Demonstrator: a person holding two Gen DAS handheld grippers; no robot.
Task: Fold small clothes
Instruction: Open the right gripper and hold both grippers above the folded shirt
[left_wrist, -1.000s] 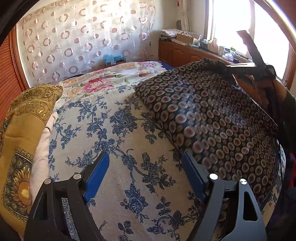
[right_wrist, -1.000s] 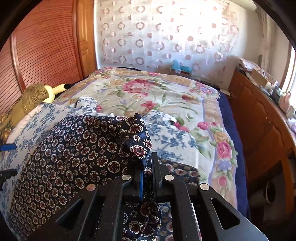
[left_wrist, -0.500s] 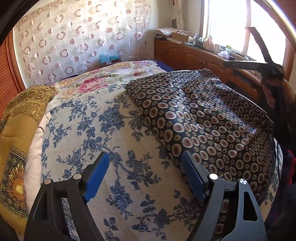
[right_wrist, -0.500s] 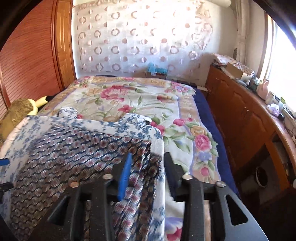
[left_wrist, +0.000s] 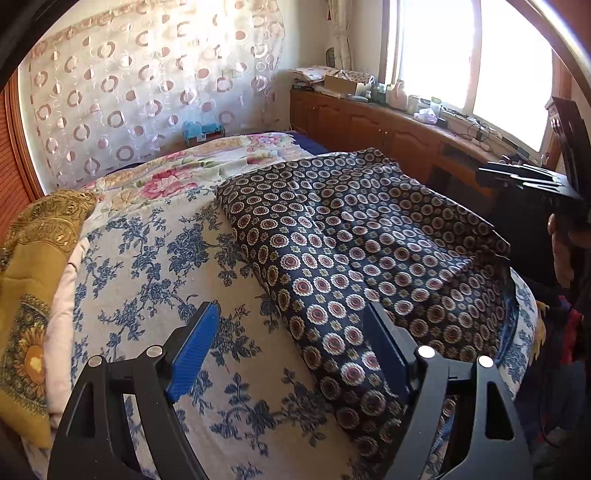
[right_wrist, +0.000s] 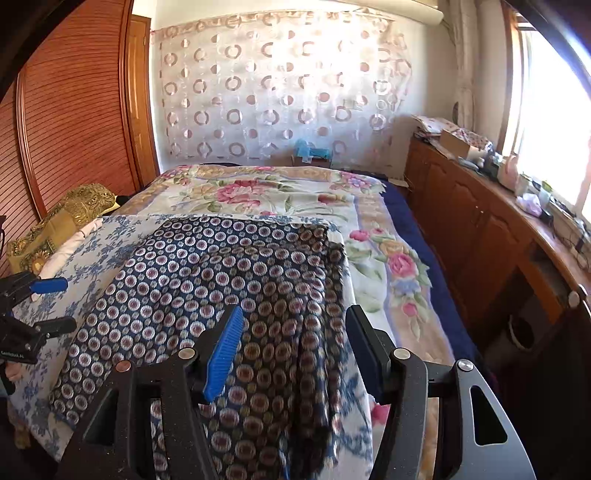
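Cloth (left_wrist: 354, 243) (woven, medallion-patterned), folded rectangular

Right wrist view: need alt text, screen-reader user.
The right gripper, whose jaws have just been opening, stands open over a dark patterned cloth lying on a blue-floral sheet on a bed, gripping nothing. The left gripper shows open at the left edge; a wooden cabinet runs under the window at right.

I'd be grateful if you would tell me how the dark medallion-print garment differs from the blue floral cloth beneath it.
The dark medallion-print garment has a navy ground with round rosettes; the blue floral cloth is cream with blue sprigs. The garment lies on top, the cloth underneath. The garment covers only the window-side part, while the cloth spreads wider and shows bare toward the yellow cushion. Both lie flat on the bed, and neither gripper grips either.
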